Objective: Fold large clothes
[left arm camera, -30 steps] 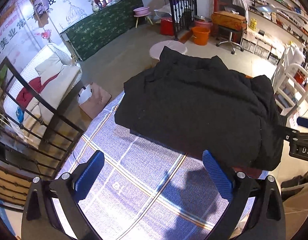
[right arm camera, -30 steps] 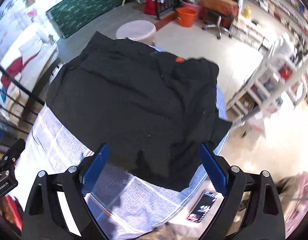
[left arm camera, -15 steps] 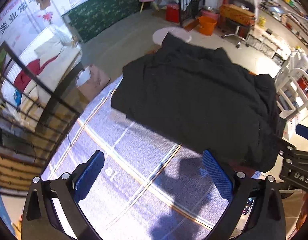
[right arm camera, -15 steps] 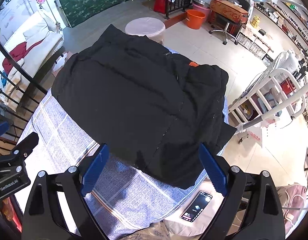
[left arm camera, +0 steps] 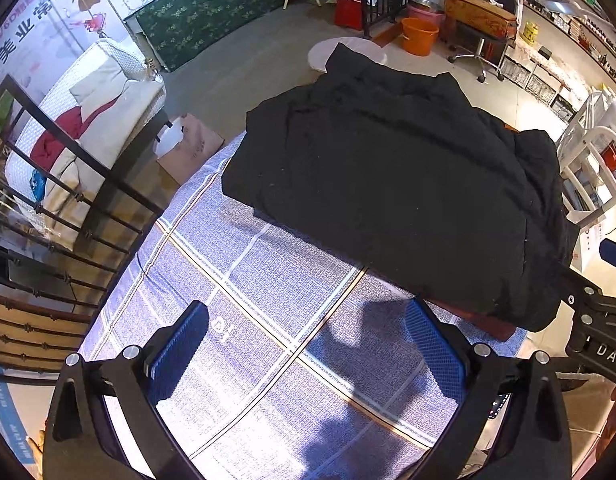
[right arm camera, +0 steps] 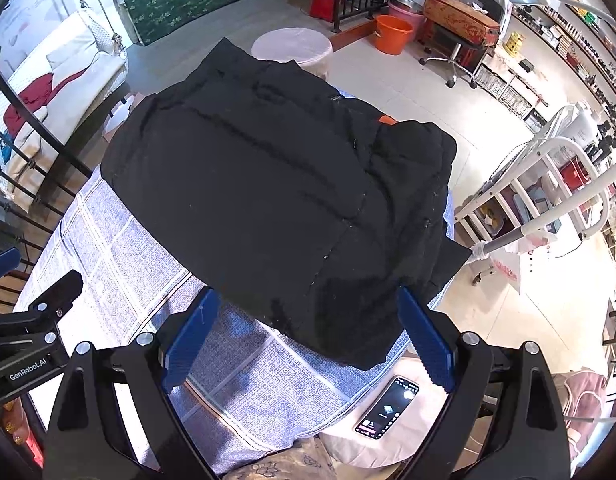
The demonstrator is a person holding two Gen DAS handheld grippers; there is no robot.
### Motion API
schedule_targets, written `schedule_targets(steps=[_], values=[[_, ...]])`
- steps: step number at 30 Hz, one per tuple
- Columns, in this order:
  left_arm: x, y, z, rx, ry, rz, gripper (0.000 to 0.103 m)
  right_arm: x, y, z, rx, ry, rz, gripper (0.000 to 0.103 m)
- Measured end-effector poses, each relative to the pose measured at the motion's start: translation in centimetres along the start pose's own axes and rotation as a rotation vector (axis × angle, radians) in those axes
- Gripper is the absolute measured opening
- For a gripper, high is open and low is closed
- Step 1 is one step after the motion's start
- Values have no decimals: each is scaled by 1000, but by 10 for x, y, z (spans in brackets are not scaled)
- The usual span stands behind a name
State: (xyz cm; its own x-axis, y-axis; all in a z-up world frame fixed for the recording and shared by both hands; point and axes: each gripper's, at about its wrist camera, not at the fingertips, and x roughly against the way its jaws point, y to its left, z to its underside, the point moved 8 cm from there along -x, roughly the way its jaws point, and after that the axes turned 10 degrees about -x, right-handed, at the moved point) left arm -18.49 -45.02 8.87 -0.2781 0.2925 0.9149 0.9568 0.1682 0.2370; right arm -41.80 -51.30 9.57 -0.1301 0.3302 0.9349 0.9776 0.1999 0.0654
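A large black padded jacket (left arm camera: 396,184) lies folded into a thick block on a blue checked cloth (left arm camera: 267,320) over a table; it also shows in the right wrist view (right arm camera: 275,200), with a small orange tag (right arm camera: 386,120) near its far right. My left gripper (left arm camera: 305,344) is open and empty, held above the bare cloth near the jacket's near edge. My right gripper (right arm camera: 308,340) is open and empty, above the jacket's near right corner, which hangs over the table edge.
A phone (right arm camera: 388,406) lies on a pink surface below the table's near right corner. A white rack (right arm camera: 548,184) stands on the right. A black railing (left arm camera: 67,184) and a white swing seat (left arm camera: 87,120) are on the left. A round stool (right arm camera: 291,46) stands beyond the table.
Both grippers have drawn back and up from the jacket, so more of the cloth and floor shows. The jacket has stayed folded in place.
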Motion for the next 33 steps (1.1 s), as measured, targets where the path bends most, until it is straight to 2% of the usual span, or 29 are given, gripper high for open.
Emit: schedule_targets(steps=[33], values=[[-5,-4,5,-10,31,-32,97,-1,0,11,-2,13,-7,90]])
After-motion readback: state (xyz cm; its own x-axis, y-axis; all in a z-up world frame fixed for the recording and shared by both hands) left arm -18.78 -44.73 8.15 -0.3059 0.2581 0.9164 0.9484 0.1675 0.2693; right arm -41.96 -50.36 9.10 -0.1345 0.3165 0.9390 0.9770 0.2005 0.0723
